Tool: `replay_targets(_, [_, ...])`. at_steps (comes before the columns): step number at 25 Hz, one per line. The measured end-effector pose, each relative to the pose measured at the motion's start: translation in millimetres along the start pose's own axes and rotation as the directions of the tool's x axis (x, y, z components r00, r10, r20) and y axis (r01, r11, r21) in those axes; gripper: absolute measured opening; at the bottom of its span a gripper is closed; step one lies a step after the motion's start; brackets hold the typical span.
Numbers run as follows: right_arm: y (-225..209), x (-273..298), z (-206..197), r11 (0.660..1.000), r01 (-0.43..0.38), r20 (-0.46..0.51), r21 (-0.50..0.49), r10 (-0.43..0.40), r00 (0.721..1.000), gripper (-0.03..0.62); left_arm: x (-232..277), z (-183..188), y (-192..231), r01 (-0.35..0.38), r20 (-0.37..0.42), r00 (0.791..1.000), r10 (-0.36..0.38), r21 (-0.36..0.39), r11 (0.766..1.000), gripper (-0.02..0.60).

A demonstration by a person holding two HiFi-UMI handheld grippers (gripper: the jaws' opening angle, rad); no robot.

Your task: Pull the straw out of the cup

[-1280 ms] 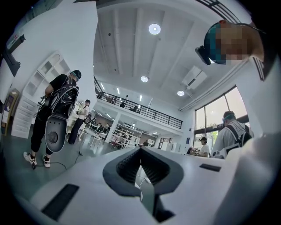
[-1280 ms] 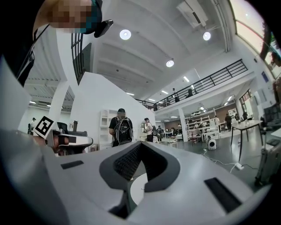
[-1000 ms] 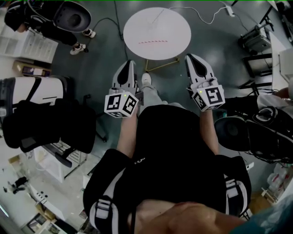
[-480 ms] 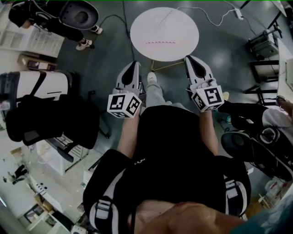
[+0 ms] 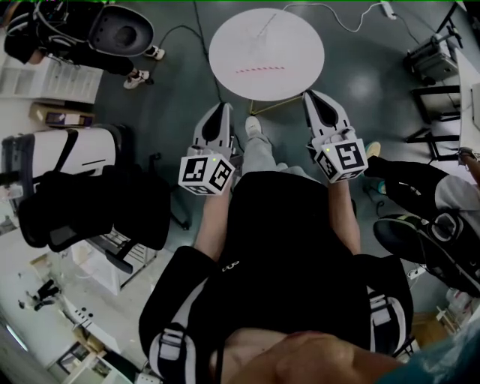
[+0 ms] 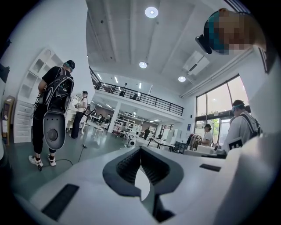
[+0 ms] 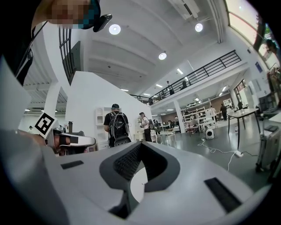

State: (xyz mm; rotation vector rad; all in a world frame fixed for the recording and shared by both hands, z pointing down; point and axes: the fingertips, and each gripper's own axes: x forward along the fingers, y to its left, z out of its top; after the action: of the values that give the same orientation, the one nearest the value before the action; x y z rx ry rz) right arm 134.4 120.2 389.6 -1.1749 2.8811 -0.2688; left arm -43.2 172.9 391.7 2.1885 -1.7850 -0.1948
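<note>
A thin red-and-white striped straw (image 5: 259, 70) lies flat on the round white table (image 5: 300, 37) ahead of me in the head view. I cannot make out a cup there, only a faint pale line near the table's far side. My left gripper (image 5: 223, 109) and right gripper (image 5: 314, 97) are held level at waist height, short of the table's near edge and apart from the straw. Both are shut with nothing between the jaws. The left gripper view shows my left gripper (image 6: 140, 149) with tips together. In the right gripper view my right gripper (image 7: 140, 145) looks the same.
A person with a backpack (image 5: 45, 34) stands at the upper left beside a round black seat (image 5: 120, 34). A black chair (image 5: 90, 206) is close on my left, another chair (image 5: 427, 240) on my right. A cable (image 5: 345, 15) runs over the floor behind the table.
The head view has shifted a little and the table looks slightly nearer. Both grippers have drifted a short way and stay shut and empty.
</note>
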Motion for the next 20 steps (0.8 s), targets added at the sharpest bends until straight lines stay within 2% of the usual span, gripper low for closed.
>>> replay_targets(6, [-8.9,13.8,-2.0,1.0,0.001,-0.021,0.002,-0.001,1.0,0.015,23.0,-3.7,4.2,0.017,-0.025,1.0,-0.017,-0.014,1.0,0.009])
replay_targets(12, [-23.5,34.1,-6.6,1.0,0.009,-0.048,0.022,-0.008,0.999,0.015,39.8,-9.8,13.7,0.003,-0.063,0.998,-0.004,-0.026,1.0,0.009])
replay_targets(15, [-24.4,48.1,-11.9,0.999,0.003,-0.048,0.041,-0.001,0.999,0.015,45.9,-15.2,20.7,0.001,-0.093,0.996,0.002,0.034,0.999,0.009])
replay_targets(17, [-17.9,59.4,-11.6,0.997,-0.031,-0.032,0.064,0.034,0.999,0.015,52.6,-16.5,21.2,0.017,-0.105,0.994,-0.009,0.074,0.997,0.009])
replay_targets(20, [-12.8,76.7,-8.0,0.996,-0.06,-0.021,0.058,0.062,0.998,0.015,67.2,-14.0,22.3,0.035,-0.104,0.994,-0.027,0.08,0.996,0.009])
